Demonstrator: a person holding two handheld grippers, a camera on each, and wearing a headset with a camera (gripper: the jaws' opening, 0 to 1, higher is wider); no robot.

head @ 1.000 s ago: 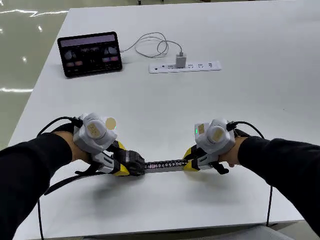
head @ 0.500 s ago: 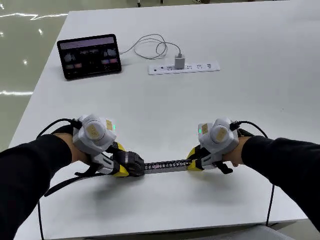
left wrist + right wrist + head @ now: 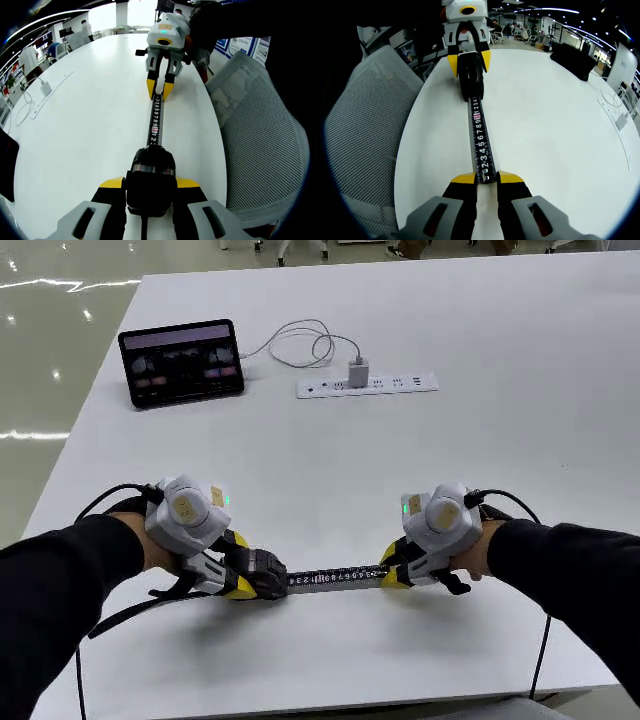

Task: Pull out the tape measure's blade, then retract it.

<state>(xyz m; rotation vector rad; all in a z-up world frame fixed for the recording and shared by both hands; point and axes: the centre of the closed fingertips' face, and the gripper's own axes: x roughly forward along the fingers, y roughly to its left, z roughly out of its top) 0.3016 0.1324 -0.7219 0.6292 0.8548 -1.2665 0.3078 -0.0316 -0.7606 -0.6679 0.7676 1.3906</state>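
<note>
So the left gripper point(image 3: 243, 578) is clamped around the black tape measure case point(image 3: 266, 571), down at about 7 o'clock in the head view, near the front edge of the table point(image 3: 420, 470). The right gripper point(image 3: 391, 576), at 5 o'clock, is pinched onto the end of the blade point(image 3: 335, 578), which lies flat on the white top between the two. Farther out there's a tablet point(image 3: 182, 362) at 11 o'clock and a power strip point(image 3: 368, 385) at 12, with a charger point(image 3: 358, 368) plugged in.
</note>
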